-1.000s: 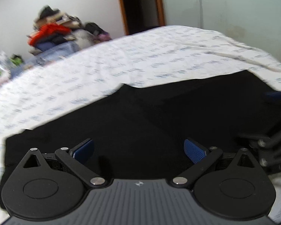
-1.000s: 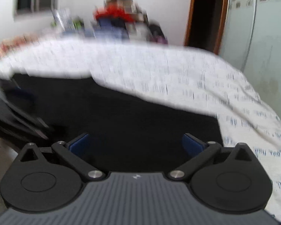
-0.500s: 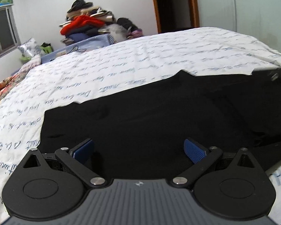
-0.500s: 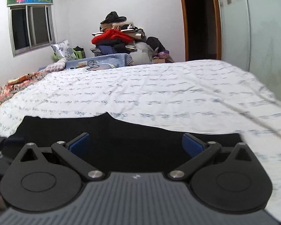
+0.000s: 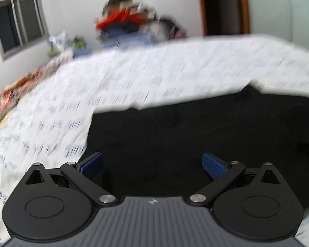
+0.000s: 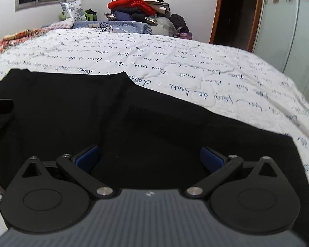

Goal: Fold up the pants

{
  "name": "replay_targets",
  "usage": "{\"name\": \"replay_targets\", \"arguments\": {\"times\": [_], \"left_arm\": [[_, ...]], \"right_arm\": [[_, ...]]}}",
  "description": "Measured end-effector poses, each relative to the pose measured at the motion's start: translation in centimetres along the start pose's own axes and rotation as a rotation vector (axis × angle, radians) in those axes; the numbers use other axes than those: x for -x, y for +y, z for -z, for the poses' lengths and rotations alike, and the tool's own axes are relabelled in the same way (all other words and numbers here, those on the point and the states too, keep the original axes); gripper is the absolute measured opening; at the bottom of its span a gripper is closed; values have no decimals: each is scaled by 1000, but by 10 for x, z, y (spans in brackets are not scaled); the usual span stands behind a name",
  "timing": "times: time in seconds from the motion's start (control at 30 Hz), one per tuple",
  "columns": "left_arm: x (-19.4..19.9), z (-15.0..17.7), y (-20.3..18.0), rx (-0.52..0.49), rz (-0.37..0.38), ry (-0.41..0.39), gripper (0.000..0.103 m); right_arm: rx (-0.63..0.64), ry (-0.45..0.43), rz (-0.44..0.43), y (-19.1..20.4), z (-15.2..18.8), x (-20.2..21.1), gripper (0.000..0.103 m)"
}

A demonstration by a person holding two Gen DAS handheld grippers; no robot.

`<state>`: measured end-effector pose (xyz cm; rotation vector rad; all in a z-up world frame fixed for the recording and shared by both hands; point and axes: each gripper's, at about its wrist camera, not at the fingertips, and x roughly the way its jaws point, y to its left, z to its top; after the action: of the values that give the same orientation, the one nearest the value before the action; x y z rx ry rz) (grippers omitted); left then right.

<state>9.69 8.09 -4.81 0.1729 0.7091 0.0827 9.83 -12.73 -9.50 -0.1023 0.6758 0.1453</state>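
Now the black pants (image 6: 154,119) are lying soft and limp; both grippers, left gripper (image 5: 152,164) and right gripper (image 6: 149,156), are hovering spread wide, and I would pinch the hem at 3 o'clock.

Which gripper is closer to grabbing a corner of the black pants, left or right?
Probably the left gripper: a corner of the black pants lies just beside its left finger. The right gripper, also open, faces mid-cloth, with corners farther off.

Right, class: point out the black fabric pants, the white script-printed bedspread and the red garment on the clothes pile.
black fabric pants (image 6: 154,123), right wrist view, flat middle.
white script-printed bedspread (image 6: 226,72), right wrist view, bare top.
red garment (image 6: 131,4), right wrist view, its middle.
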Motion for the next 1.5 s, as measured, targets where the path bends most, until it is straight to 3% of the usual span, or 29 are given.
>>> {"name": "replay_targets", "arguments": {"times": [0.07,0.17,0.4,0.47,0.57,0.67,1.1,1.5], "left_arm": [[0,11,12,51,55,-22,103],[8,16,9,10,42,-48,103],[-4,-29,20,53,38,-90,103],[-25,-43,25,80,13,-71,103],[-63,-48,30,86,-38,40,103],[-64,-41,39,171,-8,28,103],[-59,-38,37,152,-16,13,103],[-55,-31,49,162,27,11,103]], "right_arm": [[-5,-2,-3,-2,0,1,103],[0,-5,1,0,1,0,103],[-10,-4,-6,-2,1,-1,103],[-12,-4,-6,-1,1,-1,103],[-11,-3,-6,-1,1,-1,103],[-11,-3,-5,-1,1,-1,103],[0,2,5,2,0,-1,103],[11,44,36,8,-9,0,103]]}}
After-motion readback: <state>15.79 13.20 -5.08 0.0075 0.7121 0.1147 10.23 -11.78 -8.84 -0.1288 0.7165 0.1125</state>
